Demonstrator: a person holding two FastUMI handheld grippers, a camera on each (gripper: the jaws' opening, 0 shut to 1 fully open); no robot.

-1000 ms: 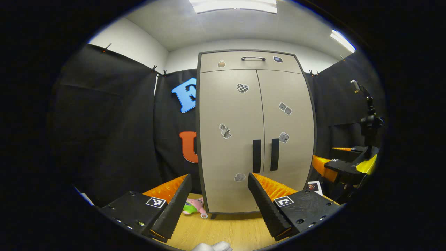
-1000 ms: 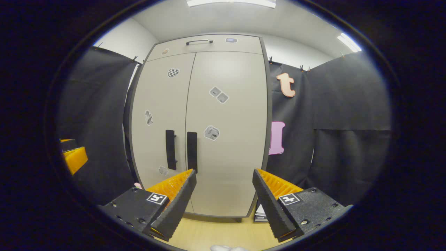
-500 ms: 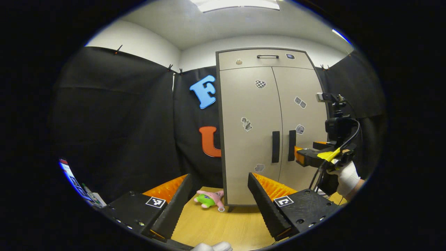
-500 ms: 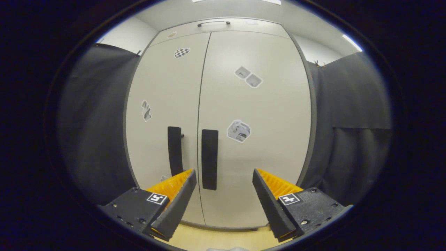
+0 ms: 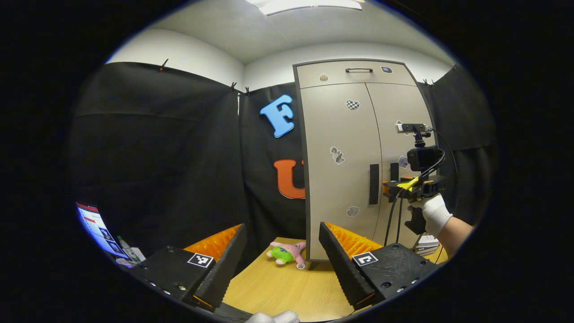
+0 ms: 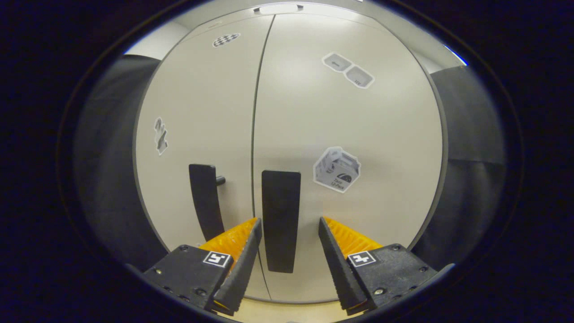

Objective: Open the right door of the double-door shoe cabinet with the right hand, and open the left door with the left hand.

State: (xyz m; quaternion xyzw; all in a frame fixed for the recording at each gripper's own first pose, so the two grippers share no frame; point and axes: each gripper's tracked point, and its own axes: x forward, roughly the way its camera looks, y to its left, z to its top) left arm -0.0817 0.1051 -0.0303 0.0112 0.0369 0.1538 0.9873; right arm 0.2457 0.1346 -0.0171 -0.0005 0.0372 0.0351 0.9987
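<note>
The left gripper (image 5: 282, 251) is wide open and holds nothing. In the left gripper view it hangs over the wooden tabletop (image 5: 287, 291), well back from the shoe cabinet (image 5: 341, 148). The cabinet is the big tan box that stands on the tabletop, and here it is to the right of the gripper. Far to the left of the cabinet, a lit screen (image 5: 96, 226) leans by the black cloth wall, with a small bottle (image 5: 128, 251) next to it. A pink and green plush toy (image 5: 287, 252) lies on the tabletop just beside the cabinet's bottom left corner. The left door (image 5: 341, 148) is shut, and its black handle (image 5: 374, 184) runs up and down near the middle gap. The right door (image 5: 399, 107) is shut too. In front of the right door, a hand in a white glove (image 5: 432, 215) holds the right gripper (image 5: 389, 188) up close to that door's handle.

In the right gripper view, the left door handle (image 6: 205, 202) sits left of the gap between the doors. The right door handle (image 6: 280, 220) stands straight up between the fingers (image 6: 242, 264) of the right gripper (image 6: 287, 264). The gripper is partly open, and its fingers are on either side of the handle but do not squeeze it. Up and to the right of the handle, a sticker of a small box (image 6: 337, 169) is stuck on the right door (image 6: 350, 116).
</note>
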